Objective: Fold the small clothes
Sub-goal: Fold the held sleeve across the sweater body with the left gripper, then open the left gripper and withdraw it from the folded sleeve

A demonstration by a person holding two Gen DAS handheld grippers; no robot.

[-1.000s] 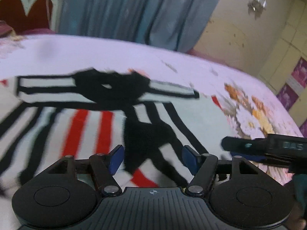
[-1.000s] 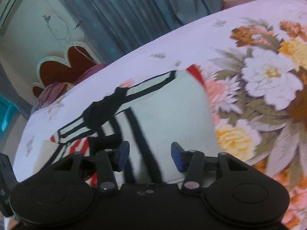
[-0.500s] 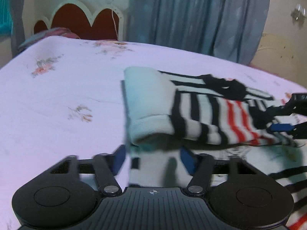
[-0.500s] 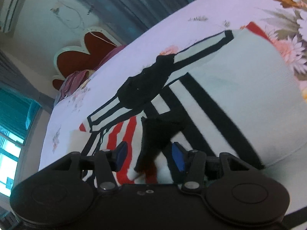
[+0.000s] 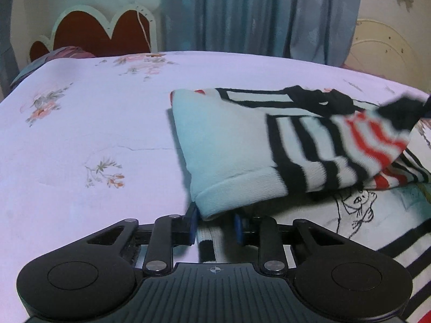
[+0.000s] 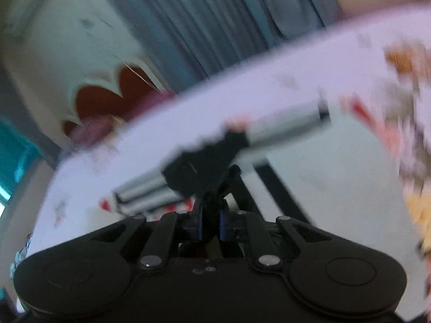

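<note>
**Both hand-held grippers clamped on striped garment, bed**

Left hand-held gripper point(image 5: 215, 226): blue pads point(image 5: 193, 222) drawn close on the pale folded hem of the striped garment point(image 5: 242, 145); cloth fills the gap between them. Grasping the garment.

Right hand-held gripper point(image 6: 210, 224): pads nearly together, a wad of black fabric pinched between them. Clenched on the garment's black trim point(image 6: 204, 167). This view is heavily motion-blurred; finer detail cannot be told.

Garment: white with black and red stripes, black neckline. In the left wrist view one layer is lifted and doubled over, its black tip point(image 5: 404, 110) raised at the right edge of the view. A lower layer with a line-drawn cartoon figure point(image 5: 355, 207) lies flat beneath.

Bed point(image 5: 80, 140): lilac floral sheet, garment toward its right side. Scalloped red headboard point(image 5: 99, 35) and grey-blue curtain point(image 5: 256, 13) behind.
</note>
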